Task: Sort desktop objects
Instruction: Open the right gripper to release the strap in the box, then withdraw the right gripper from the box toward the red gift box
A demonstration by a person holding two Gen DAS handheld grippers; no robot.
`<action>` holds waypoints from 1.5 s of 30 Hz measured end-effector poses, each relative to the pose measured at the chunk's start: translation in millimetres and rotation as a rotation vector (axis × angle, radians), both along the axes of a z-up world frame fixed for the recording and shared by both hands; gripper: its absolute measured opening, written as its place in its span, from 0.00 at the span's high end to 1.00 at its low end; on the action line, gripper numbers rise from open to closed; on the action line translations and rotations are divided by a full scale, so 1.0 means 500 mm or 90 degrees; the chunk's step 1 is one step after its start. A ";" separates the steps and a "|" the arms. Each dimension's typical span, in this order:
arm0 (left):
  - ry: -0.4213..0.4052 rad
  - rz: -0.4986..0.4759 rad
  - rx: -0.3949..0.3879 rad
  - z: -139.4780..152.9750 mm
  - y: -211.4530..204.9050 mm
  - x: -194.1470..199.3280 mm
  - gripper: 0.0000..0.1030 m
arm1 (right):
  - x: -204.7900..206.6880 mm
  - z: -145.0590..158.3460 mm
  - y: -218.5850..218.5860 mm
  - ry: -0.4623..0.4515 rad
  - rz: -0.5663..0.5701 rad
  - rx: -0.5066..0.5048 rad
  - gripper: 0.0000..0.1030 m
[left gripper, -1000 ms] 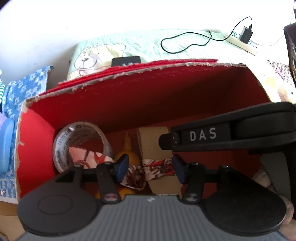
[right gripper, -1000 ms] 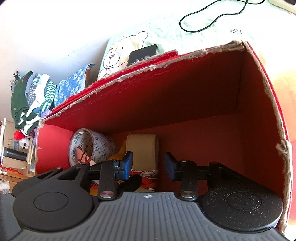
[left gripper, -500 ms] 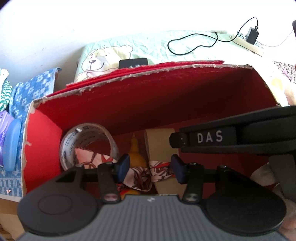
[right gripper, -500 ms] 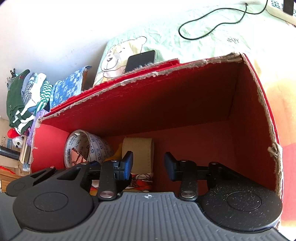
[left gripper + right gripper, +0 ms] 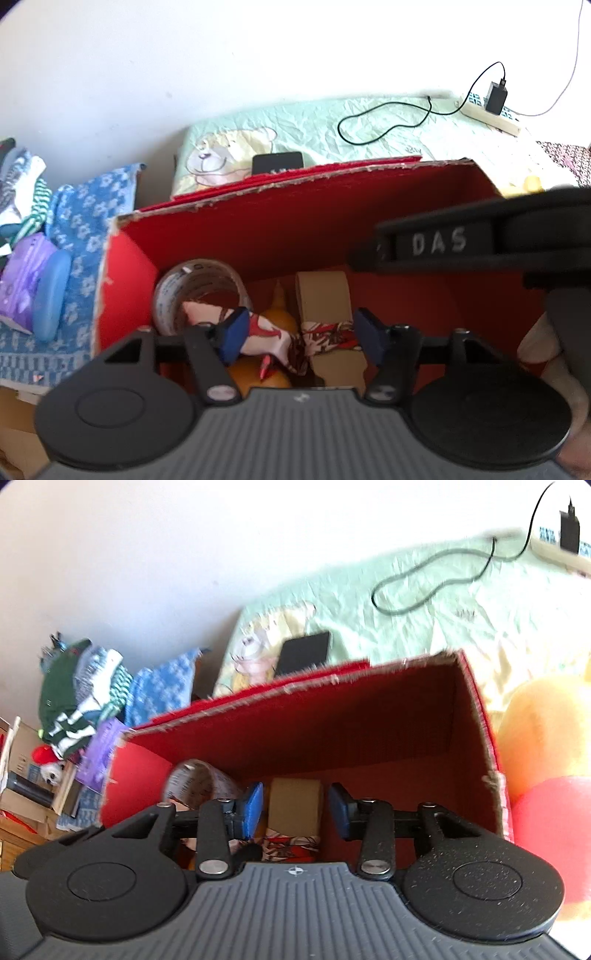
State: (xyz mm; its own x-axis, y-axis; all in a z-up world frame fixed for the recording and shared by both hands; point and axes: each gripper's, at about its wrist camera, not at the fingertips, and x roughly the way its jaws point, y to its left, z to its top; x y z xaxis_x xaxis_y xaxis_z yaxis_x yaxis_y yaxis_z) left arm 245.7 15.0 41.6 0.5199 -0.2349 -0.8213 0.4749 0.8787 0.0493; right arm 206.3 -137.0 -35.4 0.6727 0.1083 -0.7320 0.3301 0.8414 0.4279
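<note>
A red cardboard box (image 5: 295, 229) holds a clear tape roll (image 5: 192, 288), a brown tape roll (image 5: 325, 299), a yellow glue bottle (image 5: 277, 314) and a red-and-white patterned cloth (image 5: 295, 339). My left gripper (image 5: 299, 332) is open above the cloth, holding nothing. The right gripper's black body (image 5: 480, 240) crosses the left wrist view at right. In the right wrist view my right gripper (image 5: 295, 808) is open and empty above the box (image 5: 332, 731), with the brown roll (image 5: 293, 805) between its fingers' line of sight.
Behind the box lies a green teddy-bear sheet (image 5: 332, 129) with a black phone (image 5: 277, 162), a cable and a power strip (image 5: 487, 110). Blue cloth (image 5: 85, 221), purple pack and folded clothes lie left. A yellow-red plush (image 5: 543, 746) sits right of the box.
Both grippers have risen and pulled back from the box. The left jaws have opened wider, with the cloth lying loose below them. The plush has come into the right view.
</note>
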 end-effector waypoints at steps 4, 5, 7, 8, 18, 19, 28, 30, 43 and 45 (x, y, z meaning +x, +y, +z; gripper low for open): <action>-0.015 0.025 -0.004 0.020 0.011 -0.036 0.27 | -0.033 0.015 0.004 -0.032 -0.004 -0.024 0.58; -0.020 0.032 -0.005 0.025 0.013 -0.046 0.24 | -0.041 0.018 0.004 -0.037 -0.001 -0.029 0.59; -0.032 0.046 -0.010 0.035 0.016 -0.067 0.18 | -0.057 0.024 0.007 -0.045 0.008 -0.045 0.59; -0.040 0.056 -0.013 0.041 0.017 -0.077 0.16 | -0.065 0.028 0.007 -0.049 0.011 -0.053 0.59; -0.098 0.123 -0.010 0.096 -0.001 -0.193 0.19 | -0.194 0.078 -0.020 -0.132 0.010 -0.069 0.57; -0.095 0.130 -0.014 0.099 -0.002 -0.204 0.18 | -0.209 0.083 -0.023 -0.146 0.003 -0.073 0.52; -0.049 0.229 -0.124 0.110 0.091 -0.294 0.15 | -0.318 0.105 -0.046 -0.252 0.007 -0.098 0.30; -0.047 0.259 -0.136 0.102 0.121 -0.316 0.12 | -0.332 0.097 -0.048 -0.250 0.025 -0.081 0.30; 0.029 0.292 -0.072 -0.026 0.178 -0.353 0.05 | -0.341 -0.010 0.015 -0.136 0.156 0.041 0.32; 0.045 0.286 -0.075 -0.043 0.182 -0.338 0.05 | -0.328 -0.028 0.023 -0.107 0.158 0.072 0.32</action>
State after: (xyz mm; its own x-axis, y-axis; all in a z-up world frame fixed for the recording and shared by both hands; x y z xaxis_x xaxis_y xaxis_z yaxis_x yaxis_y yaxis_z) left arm 76.9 106.1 20.1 0.5356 -0.0930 -0.8393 0.0441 0.9956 -0.0821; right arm 42.2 -125.3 -49.2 0.7256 0.3583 -0.5875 0.0380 0.8316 0.5541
